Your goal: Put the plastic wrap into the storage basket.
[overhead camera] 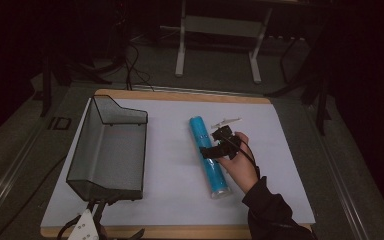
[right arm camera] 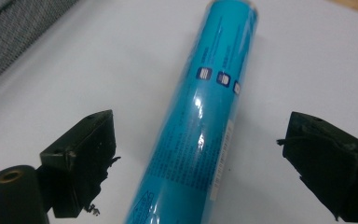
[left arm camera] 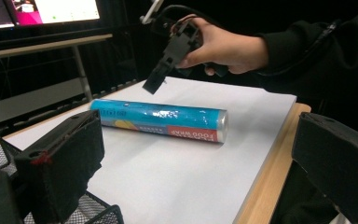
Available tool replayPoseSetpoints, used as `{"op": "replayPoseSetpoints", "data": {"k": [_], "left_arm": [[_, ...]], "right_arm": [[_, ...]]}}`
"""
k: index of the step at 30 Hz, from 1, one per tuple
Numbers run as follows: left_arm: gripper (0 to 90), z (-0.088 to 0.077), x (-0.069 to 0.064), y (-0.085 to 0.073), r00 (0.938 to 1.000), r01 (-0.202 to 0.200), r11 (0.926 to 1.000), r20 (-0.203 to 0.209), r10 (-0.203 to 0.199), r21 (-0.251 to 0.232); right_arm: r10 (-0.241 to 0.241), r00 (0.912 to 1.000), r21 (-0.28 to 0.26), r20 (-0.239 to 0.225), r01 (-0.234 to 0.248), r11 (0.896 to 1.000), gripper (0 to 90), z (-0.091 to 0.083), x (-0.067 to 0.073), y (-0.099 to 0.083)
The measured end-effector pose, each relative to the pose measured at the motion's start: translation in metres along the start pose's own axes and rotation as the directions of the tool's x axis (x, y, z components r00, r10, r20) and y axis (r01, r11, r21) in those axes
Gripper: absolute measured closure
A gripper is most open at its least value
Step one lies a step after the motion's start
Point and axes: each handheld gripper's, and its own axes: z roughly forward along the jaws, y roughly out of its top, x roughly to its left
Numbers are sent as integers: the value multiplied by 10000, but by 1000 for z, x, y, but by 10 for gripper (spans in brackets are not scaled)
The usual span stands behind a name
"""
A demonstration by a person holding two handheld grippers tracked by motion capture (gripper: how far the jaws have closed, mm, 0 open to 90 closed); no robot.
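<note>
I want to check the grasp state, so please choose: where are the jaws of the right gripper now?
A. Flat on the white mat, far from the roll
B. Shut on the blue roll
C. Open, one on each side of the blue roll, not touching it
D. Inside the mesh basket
C: the right gripper has its jaws spread, with white mat showing between each jaw and the blue roll.

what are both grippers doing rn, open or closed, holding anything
Left gripper: open, holding nothing.
Right gripper: open, jaws either side of the blue food wrap roll, not gripping it.
</note>
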Motion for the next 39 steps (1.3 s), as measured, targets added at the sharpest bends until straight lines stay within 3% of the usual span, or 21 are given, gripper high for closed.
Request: {"op": "replayPoseSetpoints", "data": {"k": [7,16,22,28,33,39], "left_arm": [[33,0,0,0,10000,-19,10000,66,19,26],[33,0,0,0,10000,-4,10000,92,4,37],[33,0,0,0,9999,-31,10000,135,30,51],[33,0,0,0,9999,-54,10000,146,53,77],[33,0,0,-1,9999,-54,10000,150,52,73],[33,0,-1,-1,9999,-68,9999,136,67,74]], "right_arm": [[486,9988,761,20,-487,9959,93,17,-4,6],[860,9962,1716,141,-872,9813,94,41,-5,9],[1244,9922,2830,89,-1218,9514,100,58,-7,9],[1626,9861,3763,330,-1630,9121,125,71,-10,11],[1778,9838,4203,241,-1713,8911,158,79,-10,13],[1850,9821,4408,345,-1811,8791,209,85,-9,15]]}}
